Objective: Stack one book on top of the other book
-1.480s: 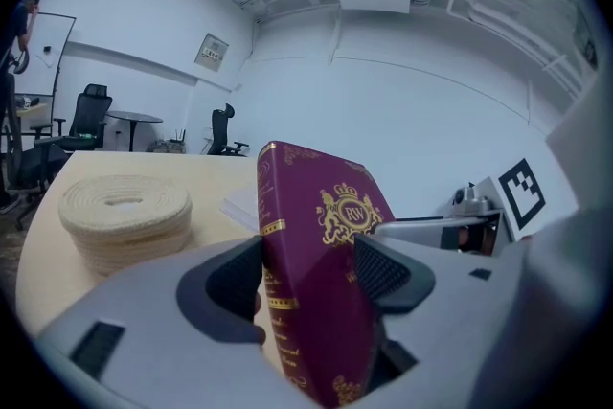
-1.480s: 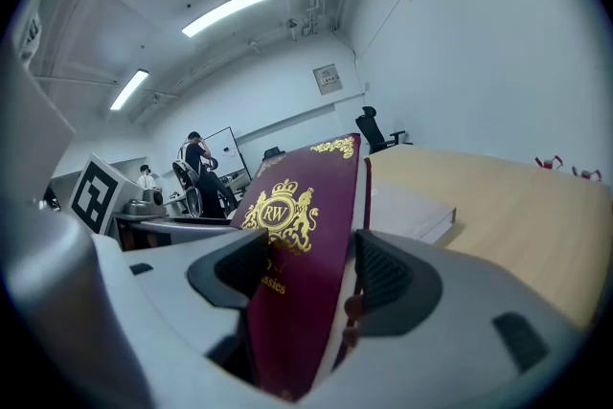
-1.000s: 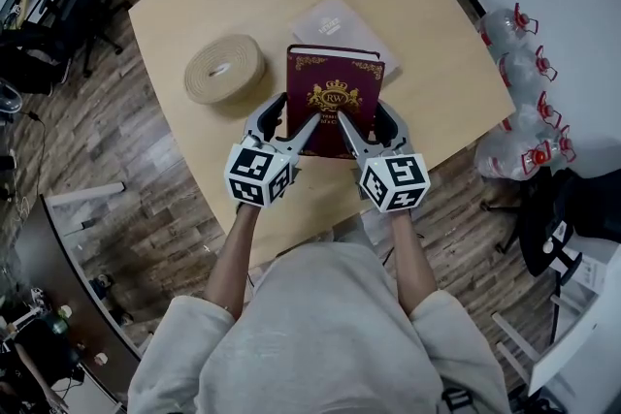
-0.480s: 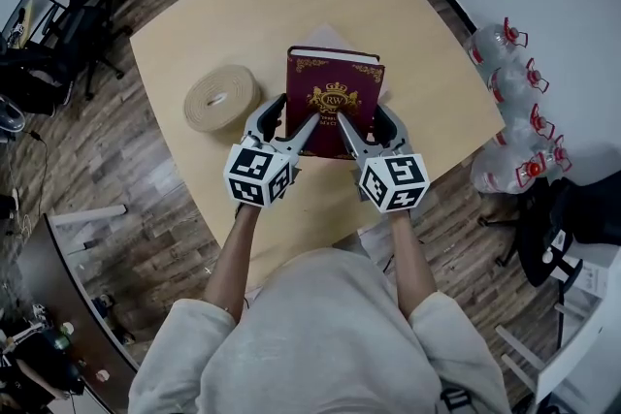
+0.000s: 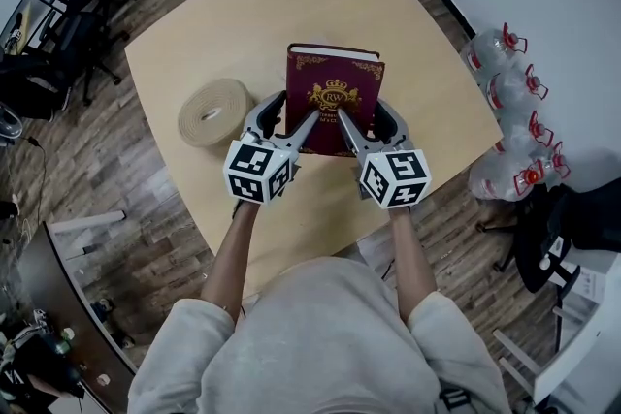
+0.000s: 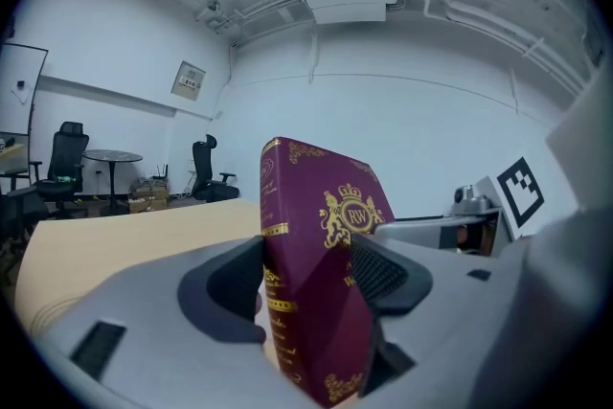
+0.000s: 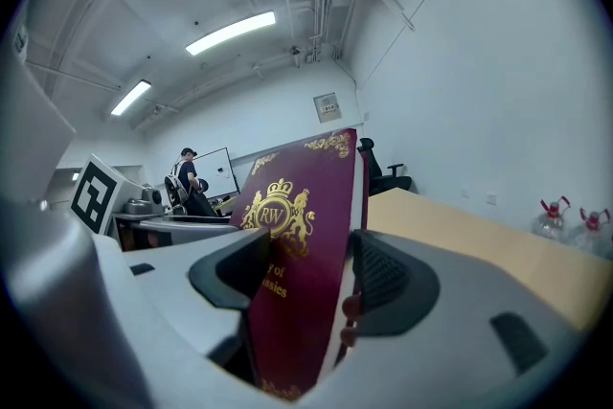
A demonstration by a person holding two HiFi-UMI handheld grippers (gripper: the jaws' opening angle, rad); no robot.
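A maroon hardback with a gold crest (image 5: 335, 97) hangs above the wooden table (image 5: 291, 5), cover up, held at its near end from both sides. My left gripper (image 5: 294, 116) is shut on the spine side, and in the left gripper view its pads clamp the book (image 6: 316, 273) between them. My right gripper (image 5: 364, 116) is shut on the page-edge side, where the book (image 7: 297, 244) fills the jaws. The other, pale book is hidden from the head view, apparently beneath the maroon one.
A beige coiled roll (image 5: 215, 111) lies on the table left of the book. Large water bottles (image 5: 505, 111) stand on the floor at the right, office chairs (image 5: 58, 5) at the far left. A person (image 7: 189, 170) stands in the room's background.
Both grippers have carried the maroon book farther out over the table and a little higher. The pale book seen beyond it a second ago is now covered by it.
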